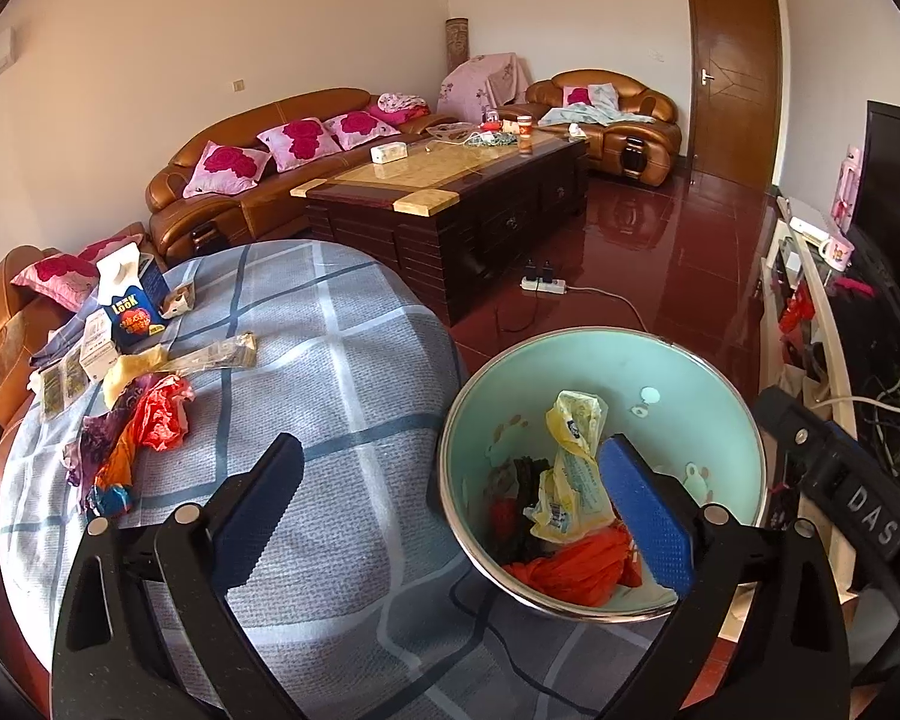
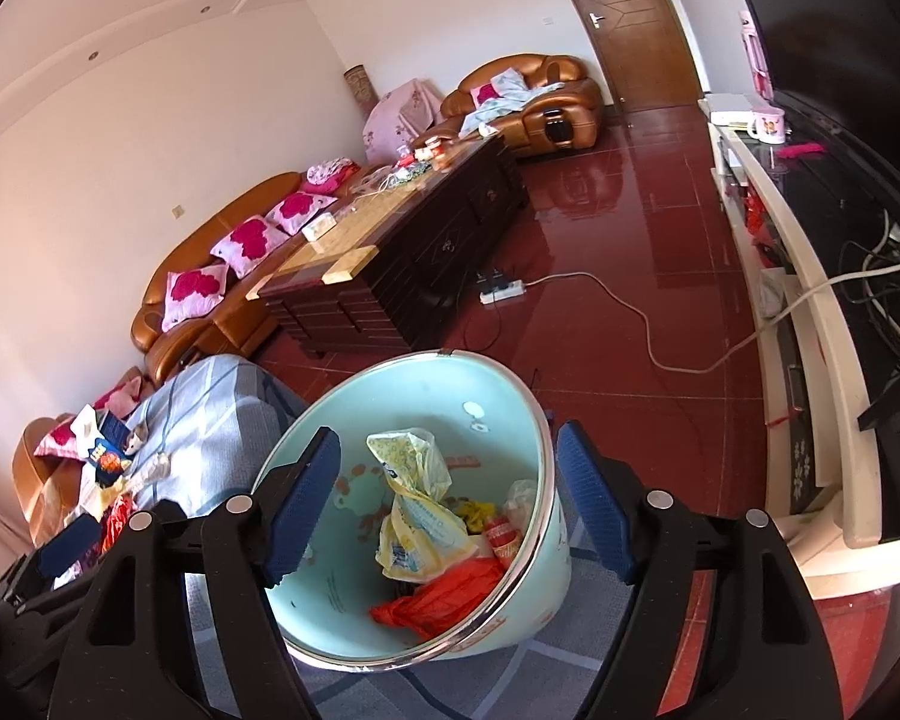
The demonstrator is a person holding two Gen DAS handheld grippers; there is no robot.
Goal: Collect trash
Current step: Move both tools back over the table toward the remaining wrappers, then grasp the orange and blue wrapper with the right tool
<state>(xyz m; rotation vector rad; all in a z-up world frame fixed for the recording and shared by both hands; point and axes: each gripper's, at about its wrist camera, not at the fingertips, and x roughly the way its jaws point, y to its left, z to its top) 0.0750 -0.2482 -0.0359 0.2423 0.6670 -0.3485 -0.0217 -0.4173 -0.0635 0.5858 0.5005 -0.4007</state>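
A mint-green trash bin (image 1: 684, 378) with a metal rim stands at the right edge of a round table covered in a blue-grey checked cloth (image 1: 342, 396). It holds a yellow plastic bag (image 1: 573, 468), an orange bag (image 1: 570, 576) and other wrappers. More trash lies at the table's left: a blue "LOOK" carton (image 1: 133, 300), a red plastic bag (image 1: 162, 414), a long clear wrapper (image 1: 210, 354), small packets (image 1: 60, 384). My left gripper (image 1: 462, 498) is open and empty, straddling the bin's near rim. My right gripper (image 2: 450, 498) is open and empty above the bin (image 2: 354, 420).
An orange leather sofa (image 1: 252, 192) with pink cushions and a dark coffee table (image 1: 450, 204) stand beyond the table. A power strip (image 1: 543, 284) and cable lie on the red tiled floor. A white TV stand (image 1: 822, 324) with cables is at the right.
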